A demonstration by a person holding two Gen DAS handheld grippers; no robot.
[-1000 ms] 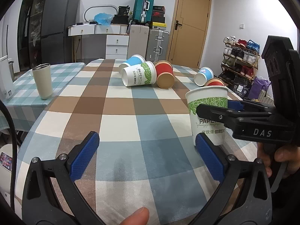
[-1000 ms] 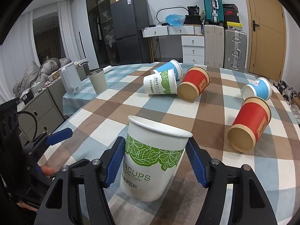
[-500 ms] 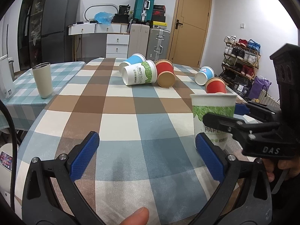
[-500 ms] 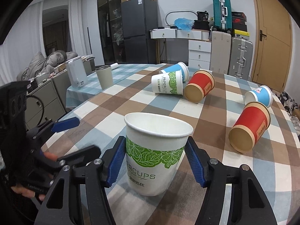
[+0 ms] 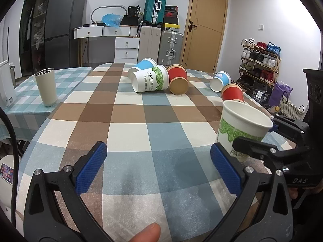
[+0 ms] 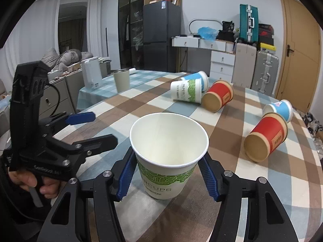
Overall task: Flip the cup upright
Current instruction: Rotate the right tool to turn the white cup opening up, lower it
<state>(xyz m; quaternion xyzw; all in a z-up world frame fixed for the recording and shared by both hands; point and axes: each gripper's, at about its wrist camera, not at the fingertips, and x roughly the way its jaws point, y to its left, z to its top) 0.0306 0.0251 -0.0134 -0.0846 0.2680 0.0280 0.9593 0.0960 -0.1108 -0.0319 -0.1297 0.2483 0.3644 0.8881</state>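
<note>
A white paper cup with green leaf print (image 6: 168,159) stands mouth up on the checked tablecloth, between the blue pads of my right gripper (image 6: 168,176), which is shut on its sides. In the left wrist view the same cup (image 5: 241,129) is at the right, held by the right gripper (image 5: 268,139). My left gripper (image 5: 159,166) is open and empty over the table, to the cup's left; it also shows in the right wrist view (image 6: 88,127).
Several paper cups lie on their sides: a white-green one (image 5: 150,79), a blue one (image 5: 143,64), a red one (image 5: 178,79), another blue one (image 5: 220,81) and another red one (image 6: 266,139). A steel tumbler (image 5: 46,87) stands upright at the left.
The right gripper has brought the cup from a tilt to upright, moved it a little lower and nearer the table's right edge. The left gripper has stayed open and nearly still.
</note>
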